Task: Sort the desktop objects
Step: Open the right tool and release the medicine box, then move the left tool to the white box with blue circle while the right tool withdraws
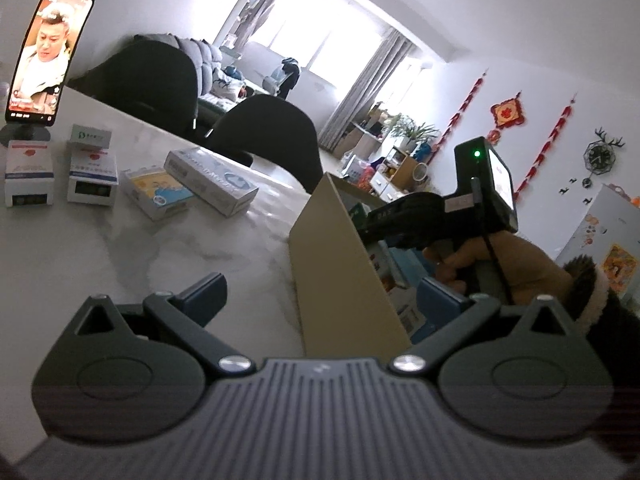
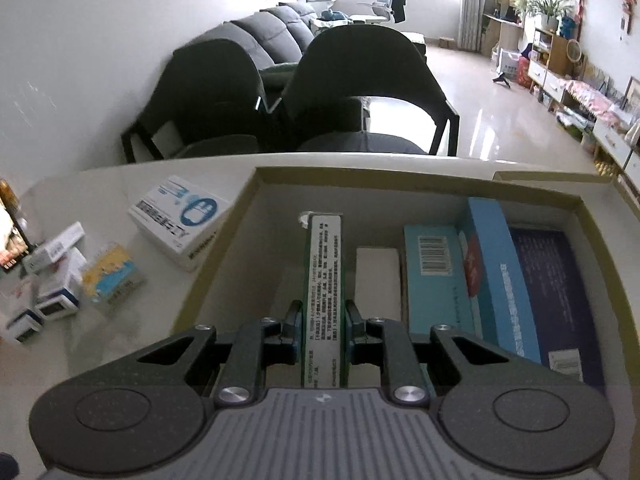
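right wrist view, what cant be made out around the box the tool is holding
- Green box: only its narrow printed edge shows; the right tool covers both faces, and the print is too small to read.
- White box beside it: its near end is hidden behind the tool's finger.
- Cardboard tray: its floor under the boxes and its near wall are hidden by the tool body.

The cardboard box (image 1: 340,272) wall hides most of its contents in the left wrist view. The print on the green carton (image 2: 323,288) is too small to read. The phone (image 2: 10,228) is cut off at the left edge.
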